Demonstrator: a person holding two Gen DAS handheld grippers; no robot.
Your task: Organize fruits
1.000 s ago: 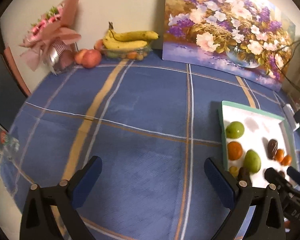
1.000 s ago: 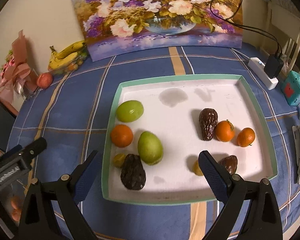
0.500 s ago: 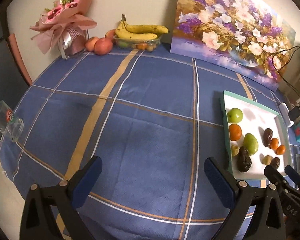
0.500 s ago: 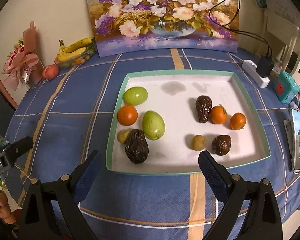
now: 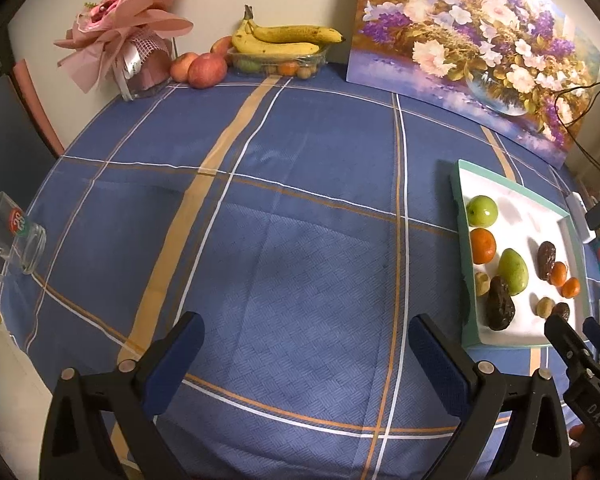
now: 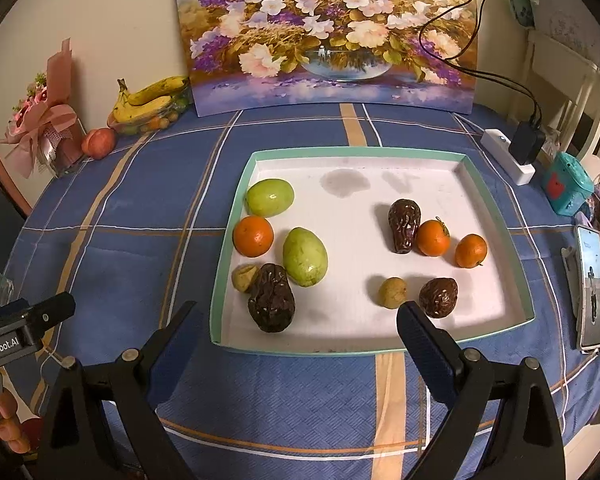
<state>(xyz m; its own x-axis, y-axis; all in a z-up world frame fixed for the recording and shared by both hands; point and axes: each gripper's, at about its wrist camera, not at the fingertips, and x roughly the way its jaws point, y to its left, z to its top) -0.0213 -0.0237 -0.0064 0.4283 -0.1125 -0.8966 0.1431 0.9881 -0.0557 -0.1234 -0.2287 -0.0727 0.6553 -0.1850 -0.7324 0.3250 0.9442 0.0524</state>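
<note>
Right wrist view, near to far. Right gripper (image 6: 298, 322): jaws spread wide, nothing between them, held above the tablecloth (image 6: 140, 216) just short of the tray (image 6: 496, 208). Left gripper (image 5: 306, 342): likewise spread and empty, over bare cloth well left of the tray.

Tray contents, two loose clusters. Left cluster: dark wrinkled fruit (image 6: 271, 298) touching a small tan fruit (image 6: 244, 277) and a green mango-shaped fruit (image 6: 304, 257); orange (image 6: 253, 236); round green fruit (image 6: 269, 197). Right cluster: second tan fruit (image 6: 392, 292), dark fruit (image 6: 439, 297), two small oranges (image 6: 433, 237), long dark fruit (image 6: 404, 224).

Far edge of table: bananas (image 6: 152, 96) on a clear container, apple (image 6: 99, 143), painting (image 6: 332, 32).

Stage: mixed kinds per cluster fit either sorting under way or a finished grouping; cannot tell.

Handling judgement: round fruits roll; close across the widest part, squeeze gently on the soft wrinkled ones, and lift clear of touching neighbours.
</note>
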